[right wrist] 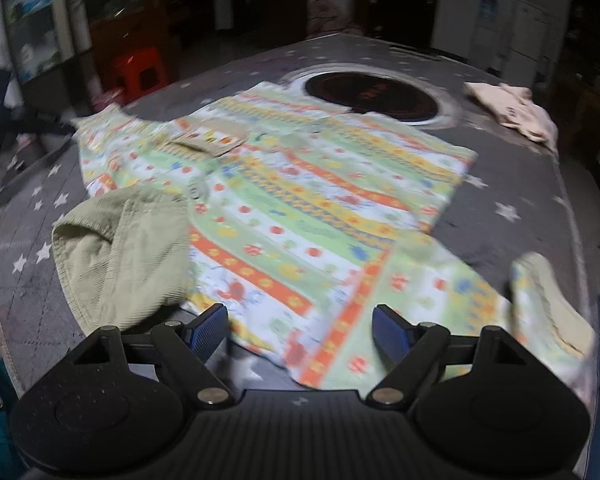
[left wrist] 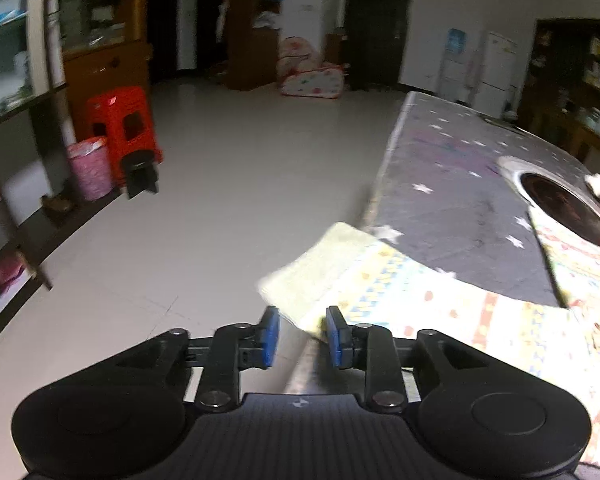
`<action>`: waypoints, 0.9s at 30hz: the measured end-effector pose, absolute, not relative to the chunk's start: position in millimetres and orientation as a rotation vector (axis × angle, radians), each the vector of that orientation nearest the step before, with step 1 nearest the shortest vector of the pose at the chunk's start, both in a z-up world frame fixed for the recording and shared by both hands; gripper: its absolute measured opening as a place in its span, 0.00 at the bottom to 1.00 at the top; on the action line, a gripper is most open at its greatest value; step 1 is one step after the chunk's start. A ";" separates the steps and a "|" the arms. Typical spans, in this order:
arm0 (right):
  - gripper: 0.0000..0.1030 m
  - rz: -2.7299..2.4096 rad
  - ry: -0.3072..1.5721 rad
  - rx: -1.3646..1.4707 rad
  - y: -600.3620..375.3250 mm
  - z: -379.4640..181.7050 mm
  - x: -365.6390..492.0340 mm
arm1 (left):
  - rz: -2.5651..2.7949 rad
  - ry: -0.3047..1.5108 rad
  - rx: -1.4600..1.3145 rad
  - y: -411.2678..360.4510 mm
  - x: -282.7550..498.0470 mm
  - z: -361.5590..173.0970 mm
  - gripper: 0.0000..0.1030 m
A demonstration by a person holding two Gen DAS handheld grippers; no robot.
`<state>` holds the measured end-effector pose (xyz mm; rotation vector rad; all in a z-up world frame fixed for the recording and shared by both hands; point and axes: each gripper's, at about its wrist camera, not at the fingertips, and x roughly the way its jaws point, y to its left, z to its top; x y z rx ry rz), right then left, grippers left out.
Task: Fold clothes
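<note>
Garment: a child's patterned shirt (right wrist: 300,208) with coloured stripes and olive-green cuffs lies spread, mostly flat, across the star-print table cover (right wrist: 520,216); its hem side reaches toward the dark round inset (right wrist: 370,94) in the table
Near sleeve cuff: 1 green cuff (right wrist: 120,256) lies on the table just beyond the right gripper's left finger, apart from it
Far sleeve: the other sleeve (left wrist: 340,264) runs to the table edge, its green cuff hanging past the corner, over the floor
Left gripper (left wrist: 302,334): jaws partly apart; the sleeve edge sits in the gap near the right pad, but blur hides whether that pad touches it, and the cloth is not pinched
Right gripper (right wrist: 300,330): jaws wide apart, hovering low over the near edge of the shirt, nothing between the pads
Other cloth: a pale garment (right wrist: 512,110) lies bunched at the far right of the table, well apart from the shirt
Step in hand (judgement): sleeves look set to be folded in over the body; no fold is made yet
Risk 1: the overhanging cuff could slide off the edge and drag the sleeve down, since nothing clamps it
Risk 2: closing the left jaws on only the cuff's thin edge could let it slip free mid-fold
Risk 3: the right pads could snag the table cover along with the shirt and wrinkle both
</note>
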<state>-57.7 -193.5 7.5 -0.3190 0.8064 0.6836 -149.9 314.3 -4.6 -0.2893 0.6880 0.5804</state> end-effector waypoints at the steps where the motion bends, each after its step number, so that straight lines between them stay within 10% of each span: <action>1: 0.75 0.659 0.797 -0.305 -200.4 10.8 -56.4 | 0.591 0.686 -0.287 315.2 -151.3 -2.9 0.31; 14: 0.42 0.240 0.790 -0.181 -260.8 0.6 22.9 | 0.380 0.609 -0.221 260.3 -135.0 29.7 0.40; 27: 0.45 0.088 0.746 0.056 -337.2 2.0 26.2 | 0.011 0.631 -0.117 150.4 -85.9 38.1 0.46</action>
